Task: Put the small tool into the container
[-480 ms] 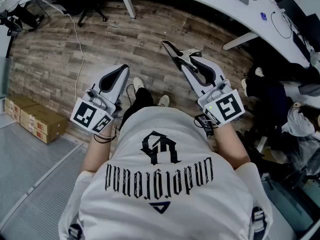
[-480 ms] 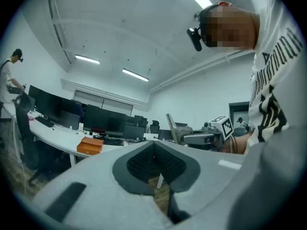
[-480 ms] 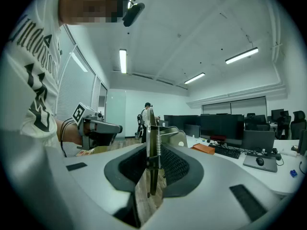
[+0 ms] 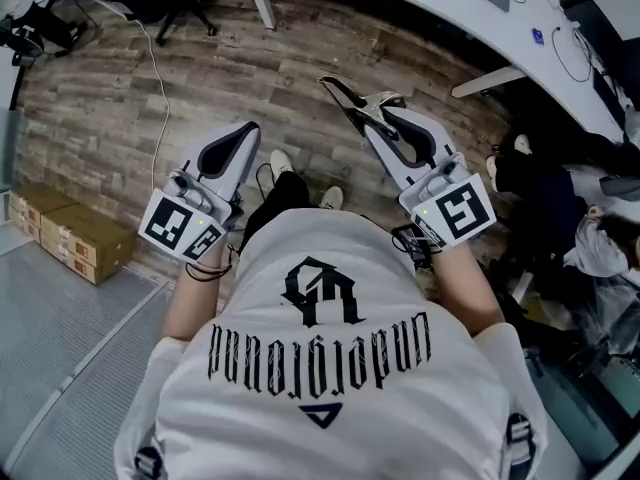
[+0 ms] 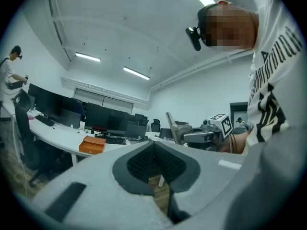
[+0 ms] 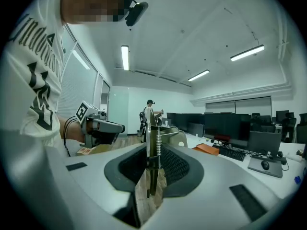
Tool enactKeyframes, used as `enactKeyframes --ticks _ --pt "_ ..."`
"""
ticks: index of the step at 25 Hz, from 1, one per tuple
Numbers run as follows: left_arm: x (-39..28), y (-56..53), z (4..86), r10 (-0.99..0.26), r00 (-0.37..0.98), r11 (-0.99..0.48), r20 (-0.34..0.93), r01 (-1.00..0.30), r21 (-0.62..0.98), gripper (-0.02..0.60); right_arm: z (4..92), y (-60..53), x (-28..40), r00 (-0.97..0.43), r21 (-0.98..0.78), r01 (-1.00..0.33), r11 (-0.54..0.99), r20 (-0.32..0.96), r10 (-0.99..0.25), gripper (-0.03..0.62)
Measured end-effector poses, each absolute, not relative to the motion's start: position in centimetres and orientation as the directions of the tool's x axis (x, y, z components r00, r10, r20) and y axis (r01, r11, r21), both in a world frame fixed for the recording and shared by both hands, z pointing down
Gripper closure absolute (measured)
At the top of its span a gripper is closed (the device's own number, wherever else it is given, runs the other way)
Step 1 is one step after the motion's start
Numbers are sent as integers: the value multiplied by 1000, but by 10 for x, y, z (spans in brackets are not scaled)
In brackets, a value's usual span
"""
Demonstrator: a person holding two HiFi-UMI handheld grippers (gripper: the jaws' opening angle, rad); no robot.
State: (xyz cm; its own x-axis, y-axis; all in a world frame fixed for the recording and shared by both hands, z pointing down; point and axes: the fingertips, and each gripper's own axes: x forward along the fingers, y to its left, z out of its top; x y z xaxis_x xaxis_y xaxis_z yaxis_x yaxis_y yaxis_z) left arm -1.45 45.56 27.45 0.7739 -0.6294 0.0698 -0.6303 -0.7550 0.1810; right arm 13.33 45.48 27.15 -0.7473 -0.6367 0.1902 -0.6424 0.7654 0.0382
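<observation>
Right gripper (image 4: 388, 120): I am clamping its jaws on the small tool (image 4: 348, 100), a sprung metal piece jutting past the tips, and carrying it near level so it does not slip. Left gripper (image 4: 243, 136): I am holding it closed and empty, in reserve. Wood floor (image 4: 150, 98) below; no container in sight, so transport seems the current step.

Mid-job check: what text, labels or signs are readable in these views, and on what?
"Underground" (gothic letters, upside down in the head view, spelling uncertain): white T-shirt.
Square coded patterns, no words: left marker cube, right marker cube.
Print on cardboard boxes: too small to read.
Blue label on white desk: too small to read.
</observation>
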Motion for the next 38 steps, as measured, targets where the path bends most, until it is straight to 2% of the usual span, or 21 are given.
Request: enactKeyframes --ticks 9,23,38 --pt "-83 392 289 -635 769 -746 81 -637 194 566 281 386 74 -748 25 -637 770 219 -626 505" --pt "-173 300 282 -550 831 -817 86 -556 154 568 265 287 -10 -690 31 -704 710 209 -693 505" --pt "-205 253 284 -611 787 -773 84 -616 150 566 271 222 -60 -742 56 -645 762 193 -642 505"
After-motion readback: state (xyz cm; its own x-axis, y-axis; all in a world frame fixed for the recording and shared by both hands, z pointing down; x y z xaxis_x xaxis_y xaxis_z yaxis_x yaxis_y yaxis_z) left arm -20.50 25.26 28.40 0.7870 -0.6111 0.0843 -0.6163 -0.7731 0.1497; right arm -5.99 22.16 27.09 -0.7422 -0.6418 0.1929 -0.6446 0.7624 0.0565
